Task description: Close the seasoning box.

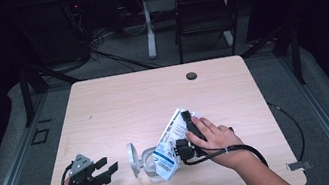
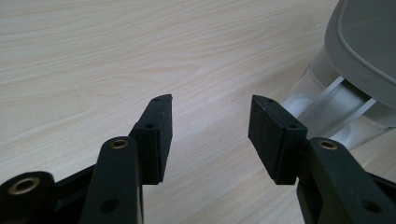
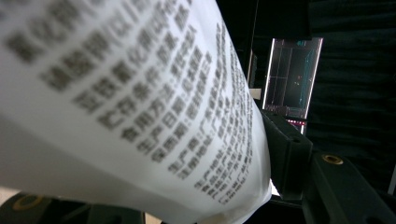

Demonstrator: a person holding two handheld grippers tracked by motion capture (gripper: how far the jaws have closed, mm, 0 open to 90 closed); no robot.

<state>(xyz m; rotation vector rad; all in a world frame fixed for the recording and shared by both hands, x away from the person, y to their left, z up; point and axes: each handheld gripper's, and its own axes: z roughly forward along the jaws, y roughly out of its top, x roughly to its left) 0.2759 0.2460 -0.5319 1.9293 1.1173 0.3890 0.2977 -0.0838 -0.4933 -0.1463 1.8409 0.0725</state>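
My right gripper (image 1: 186, 139) has its jaws clamped on the pouch (image 1: 169, 145) over the container (image 1: 145, 162); my left gripper (image 1: 106, 167) gapes, holding nothing.

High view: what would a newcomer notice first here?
Probably the white printed bag, tilted over a clear container near the table's front edge and gripped by the right tool. The container's grey lid stands open beside it. At the front left, the left tool is open and holds nothing.

The tabletop (image 1: 119, 105) looks bright under light from above, while the room around it is dark. The white bag (image 3: 116, 107) looks blurry up close.
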